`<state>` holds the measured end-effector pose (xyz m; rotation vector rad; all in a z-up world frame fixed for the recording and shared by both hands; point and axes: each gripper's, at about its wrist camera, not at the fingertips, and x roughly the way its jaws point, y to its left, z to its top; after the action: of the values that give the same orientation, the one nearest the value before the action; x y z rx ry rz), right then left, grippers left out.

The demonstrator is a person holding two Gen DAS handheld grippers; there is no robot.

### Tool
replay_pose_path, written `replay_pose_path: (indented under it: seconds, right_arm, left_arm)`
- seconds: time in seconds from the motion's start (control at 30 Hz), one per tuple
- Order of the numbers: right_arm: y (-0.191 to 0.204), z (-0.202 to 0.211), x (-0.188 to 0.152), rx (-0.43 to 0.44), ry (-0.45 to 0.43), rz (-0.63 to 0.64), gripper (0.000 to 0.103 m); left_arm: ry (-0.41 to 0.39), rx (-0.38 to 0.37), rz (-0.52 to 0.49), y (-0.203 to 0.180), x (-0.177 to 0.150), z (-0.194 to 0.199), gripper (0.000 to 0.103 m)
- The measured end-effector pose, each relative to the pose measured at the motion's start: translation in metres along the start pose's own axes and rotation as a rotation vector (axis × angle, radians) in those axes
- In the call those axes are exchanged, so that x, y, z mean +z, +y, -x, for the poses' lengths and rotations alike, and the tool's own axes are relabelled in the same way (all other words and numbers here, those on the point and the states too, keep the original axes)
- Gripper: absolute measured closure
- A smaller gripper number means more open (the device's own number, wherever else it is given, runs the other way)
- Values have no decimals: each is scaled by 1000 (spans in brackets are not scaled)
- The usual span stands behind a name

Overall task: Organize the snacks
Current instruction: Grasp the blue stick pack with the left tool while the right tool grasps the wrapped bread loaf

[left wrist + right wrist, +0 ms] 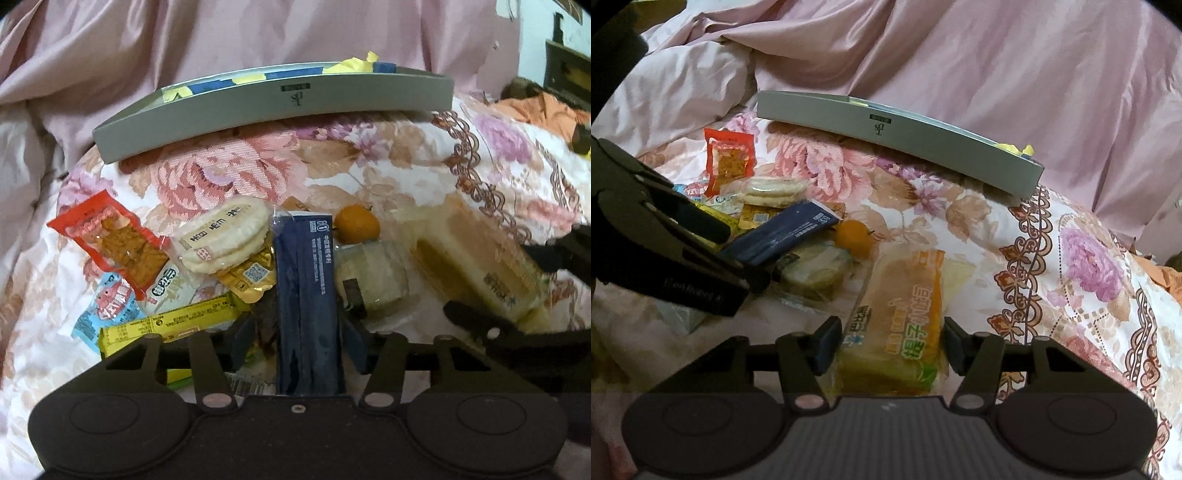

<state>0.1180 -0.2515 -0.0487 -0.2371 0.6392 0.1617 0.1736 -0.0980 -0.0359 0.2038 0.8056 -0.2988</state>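
On a floral quilted bedspread [960, 221], the left gripper [308, 332] pinches a dark blue flat packet [306, 295] and the right gripper [890, 347] straddles a clear-wrapped yellow cake [901, 314], contact uncertain, while most snacks lie heaped short of the grey shallow tray [258, 110] at the far edge.

A bed covered with a floral quilt [229, 177] in pink, peach and white carries everything. A shallow grey rectangular tray [273, 110] sits at its far side against a rumpled pink satin sheet [258, 33]. Nearer lie a red snack packet [110, 240], wrapped round rice crackers [225, 232], a small orange fruit [356, 223] and a clear-wrapped bread loaf [905, 317].
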Motion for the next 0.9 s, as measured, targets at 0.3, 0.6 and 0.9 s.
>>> replay_pose_path:
  seconds: [0.3,0.6,0.9]
  right_arm:
    - [-3,-8,-3,15,20,-66,33]
    - [-8,-17,-7,37,42,-117,28]
    - [-7,-18,-8,43,31,-141,33]
  left_arm:
    - [24,-6,42,0,0,3,56]
    - [57,0,-23,-11,1,-3,47]
    - [54,-2,35,0,1,2,70]
